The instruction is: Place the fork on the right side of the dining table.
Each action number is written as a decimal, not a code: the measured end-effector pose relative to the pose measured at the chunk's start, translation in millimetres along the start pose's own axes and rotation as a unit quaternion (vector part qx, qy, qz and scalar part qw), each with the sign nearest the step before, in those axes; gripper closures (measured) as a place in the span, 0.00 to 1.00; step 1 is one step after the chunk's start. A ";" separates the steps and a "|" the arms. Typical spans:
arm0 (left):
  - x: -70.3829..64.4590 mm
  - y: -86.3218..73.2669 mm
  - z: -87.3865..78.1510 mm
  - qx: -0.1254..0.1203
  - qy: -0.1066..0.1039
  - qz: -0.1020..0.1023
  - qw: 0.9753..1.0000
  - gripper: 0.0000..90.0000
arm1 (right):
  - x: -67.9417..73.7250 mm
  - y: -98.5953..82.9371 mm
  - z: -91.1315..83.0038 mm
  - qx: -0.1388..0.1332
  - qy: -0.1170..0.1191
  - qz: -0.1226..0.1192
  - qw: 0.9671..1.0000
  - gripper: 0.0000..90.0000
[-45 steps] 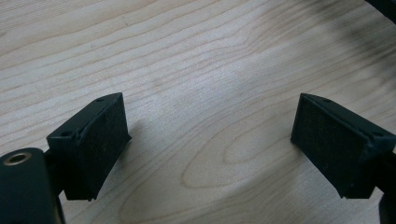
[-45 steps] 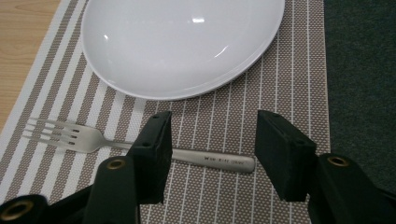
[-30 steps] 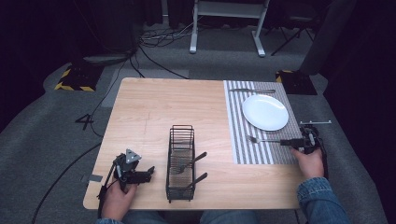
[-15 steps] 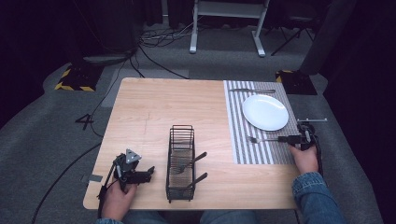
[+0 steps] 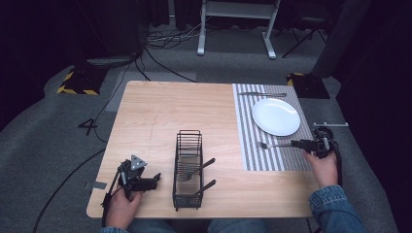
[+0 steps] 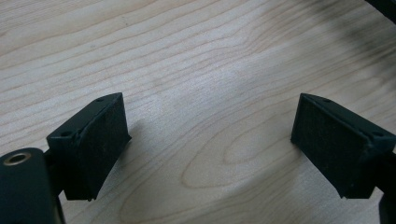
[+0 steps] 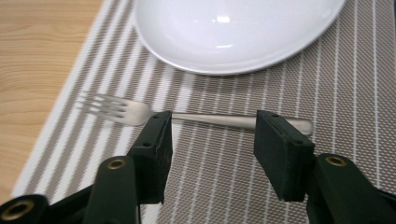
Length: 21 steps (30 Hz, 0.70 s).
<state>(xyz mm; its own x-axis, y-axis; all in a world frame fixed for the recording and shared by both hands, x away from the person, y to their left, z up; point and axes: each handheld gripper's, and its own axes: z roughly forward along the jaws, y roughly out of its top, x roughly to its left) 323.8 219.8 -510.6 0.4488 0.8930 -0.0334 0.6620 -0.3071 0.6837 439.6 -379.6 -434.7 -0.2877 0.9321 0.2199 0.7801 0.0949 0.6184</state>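
Right gripper (image 7: 212,144) spread open, jaws hanging over the fork (image 7: 187,115), which lies flat on the striped placemat (image 7: 355,121) just beside the white plate (image 7: 233,32). Probably no contact; hard to tell. Left gripper (image 6: 210,140) spread over bare table (image 6: 196,56). Risk: thin flat handle slips when jaws close, or fork nudges plate.

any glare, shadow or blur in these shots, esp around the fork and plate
Right gripper view: bright glare spots on the white plate; the fork lies sharp on the striped placemat, while the near jaws look a little soft. Left gripper view: soft shadows beside both jaws on the wooden table. High view: the tabletop is evenly lit and the surrounding floor falls into darkness.
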 end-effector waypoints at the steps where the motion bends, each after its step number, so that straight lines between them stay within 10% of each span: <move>1: 0.0 0.1 0.1 0.000 0.000 0.000 1.000 0.12 | 0.0 0.0 0.0 0.000 0.000 0.000 1.000 0.52; 21: 0.0 0.1 0.1 0.000 0.000 0.000 1.000 0.12 | 78.6 3.6 -29.3 -0.012 0.087 -0.101 0.991 0.51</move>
<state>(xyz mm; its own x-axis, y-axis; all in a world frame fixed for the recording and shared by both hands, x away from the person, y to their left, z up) 323.9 219.8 -510.6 0.4491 0.8929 -0.0334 0.6621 -0.3075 0.6834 403.5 -316.3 -393.1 -0.5299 0.8205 0.2144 0.6834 0.2635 0.6808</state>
